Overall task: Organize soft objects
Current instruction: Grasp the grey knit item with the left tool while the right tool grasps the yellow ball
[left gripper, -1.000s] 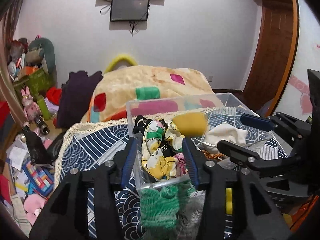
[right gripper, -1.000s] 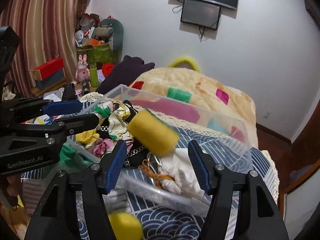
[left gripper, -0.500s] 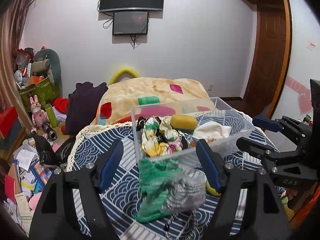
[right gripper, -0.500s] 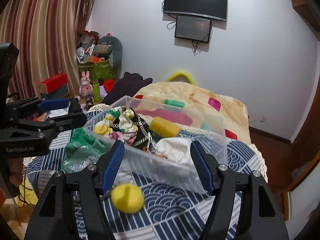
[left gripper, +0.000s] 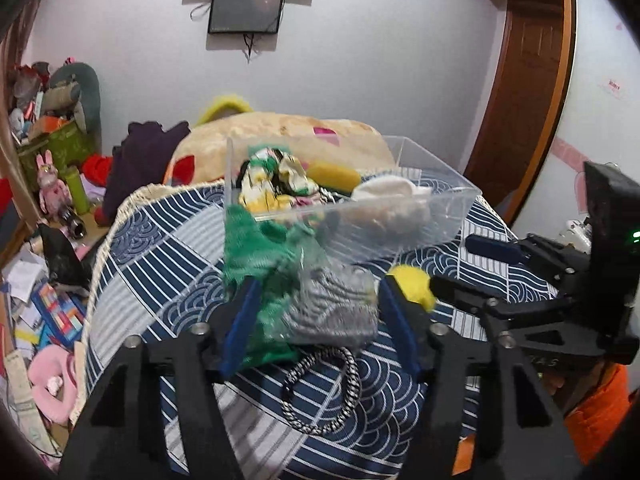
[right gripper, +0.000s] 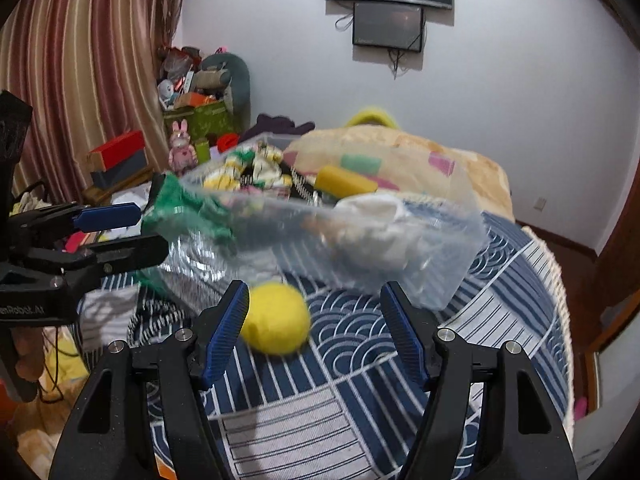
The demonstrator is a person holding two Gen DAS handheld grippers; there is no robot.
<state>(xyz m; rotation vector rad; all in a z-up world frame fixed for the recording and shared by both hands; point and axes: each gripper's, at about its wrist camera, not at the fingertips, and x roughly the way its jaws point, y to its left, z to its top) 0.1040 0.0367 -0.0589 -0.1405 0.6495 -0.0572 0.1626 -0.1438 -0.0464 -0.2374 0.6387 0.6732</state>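
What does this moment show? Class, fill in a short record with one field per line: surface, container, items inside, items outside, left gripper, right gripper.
surface: blue patterned cloth
container: clear plastic bin on the cloth
items inside: floral fabric, yellow sponge, white cloth
items outside: green mesh bag, grey pouch, braided cord, yellow ball
left gripper: open, around the bag and pouch
right gripper: open, the ball between its fingers

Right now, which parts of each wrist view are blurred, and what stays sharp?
Left wrist view: green mesh cloth and grey item smear, fingers sharp. Right wrist view: clear bin and yellow ball smear; fingers crisp; fisheye bends the curtain.
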